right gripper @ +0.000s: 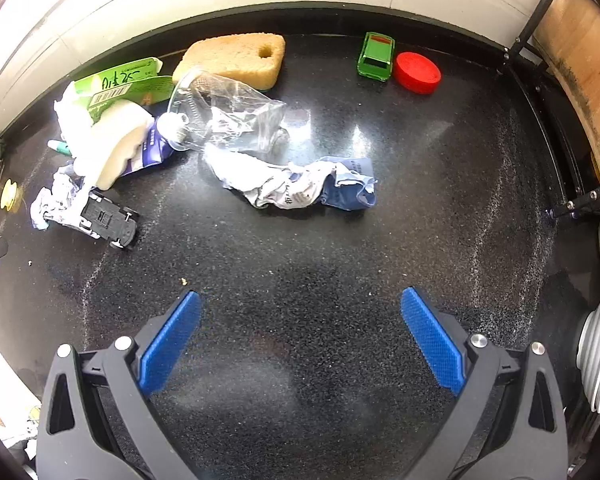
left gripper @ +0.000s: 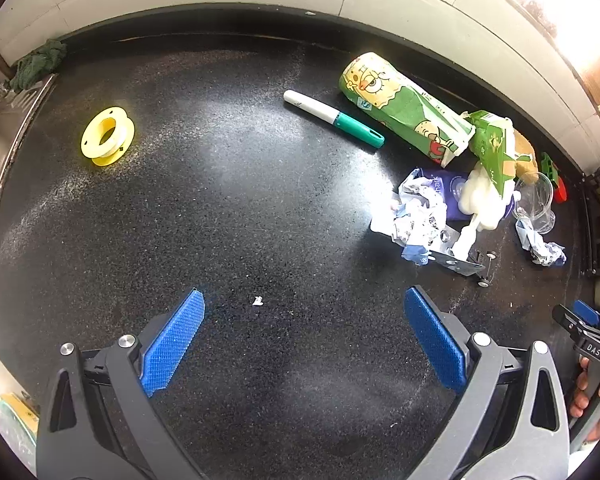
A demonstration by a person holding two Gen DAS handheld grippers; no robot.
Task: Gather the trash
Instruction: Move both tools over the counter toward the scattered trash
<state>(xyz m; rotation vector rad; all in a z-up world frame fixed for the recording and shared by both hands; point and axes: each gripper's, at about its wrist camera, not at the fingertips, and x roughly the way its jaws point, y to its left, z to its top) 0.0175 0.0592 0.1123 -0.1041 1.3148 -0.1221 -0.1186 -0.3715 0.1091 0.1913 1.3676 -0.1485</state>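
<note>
Both grippers, the left gripper (left gripper: 304, 344) and the right gripper (right gripper: 300, 340), hang spread wide and empty above the worktop's (right gripper: 440, 200) near edge, likely poised to choose. Crumpled paper (right gripper: 300, 184) lies mid-worktop just ahead of the right; a clear plastic cup (right gripper: 224, 120) and green carton (right gripper: 120, 84) crowd the back edge.

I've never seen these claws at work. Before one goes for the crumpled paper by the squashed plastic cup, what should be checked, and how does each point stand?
1. Right claw open and empty: ok.
2. Left claw open and empty: ok.
3. Crumpled paper lies apart from the toy cars and sponge: ok.
4. Paper free of the plastic cup: not ok, the cup rests against its far end.
5. Bare counter between right claw and paper: ok.
6. A bin to drop it in: cannot tell, none in view.
</note>
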